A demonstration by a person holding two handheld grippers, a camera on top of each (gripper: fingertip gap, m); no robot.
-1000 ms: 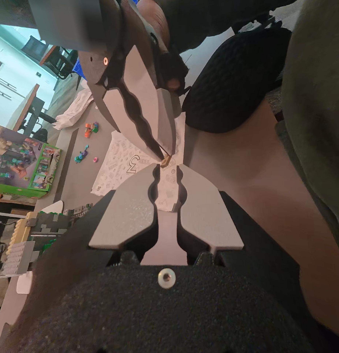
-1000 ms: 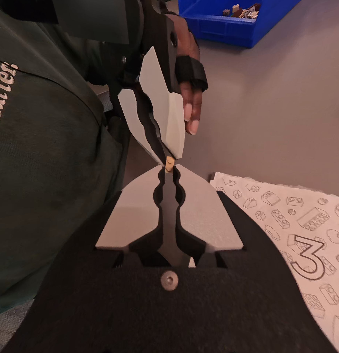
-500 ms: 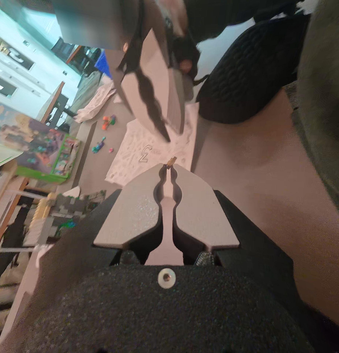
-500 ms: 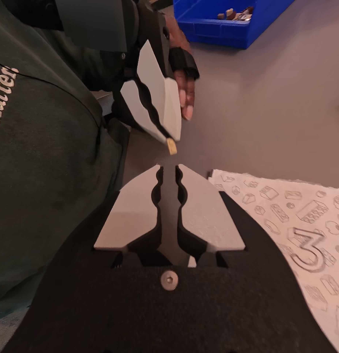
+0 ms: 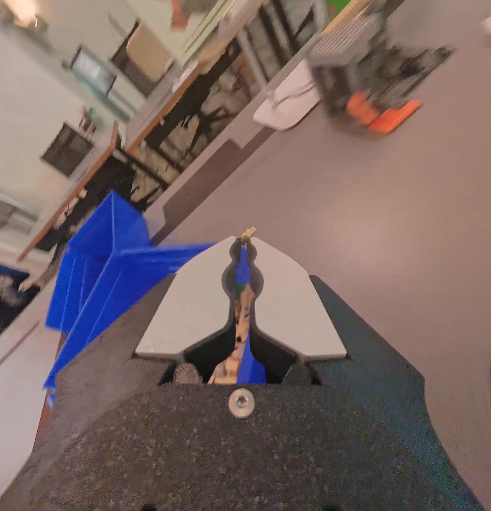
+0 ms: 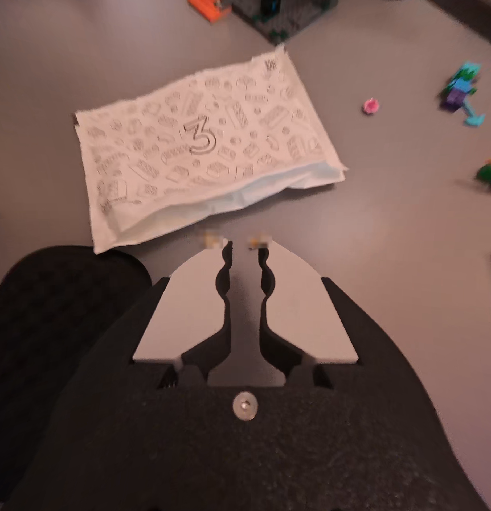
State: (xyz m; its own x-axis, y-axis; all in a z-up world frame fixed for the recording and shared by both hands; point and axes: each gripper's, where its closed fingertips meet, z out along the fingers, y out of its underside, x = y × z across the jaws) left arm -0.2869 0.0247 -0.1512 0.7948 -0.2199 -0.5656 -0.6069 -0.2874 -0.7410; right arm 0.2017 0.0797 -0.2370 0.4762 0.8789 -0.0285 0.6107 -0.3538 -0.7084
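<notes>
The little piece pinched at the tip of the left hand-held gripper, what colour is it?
Tan piece, clearest in the left wrist view.

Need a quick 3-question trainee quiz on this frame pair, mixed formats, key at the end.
1. True or false: the left gripper is clamped on a small tan brick at its fingertips.
2. Multiple choice: in the right wrist view, what lies just beyond the right gripper on the grey table? A) a red mug B) a white printed paper bag C) a metal tray
3. Fill in: in the left wrist view, the bin to the left of the fingers is ____ in colour.

Key: 1 true. 2 B. 3 blue.
</notes>
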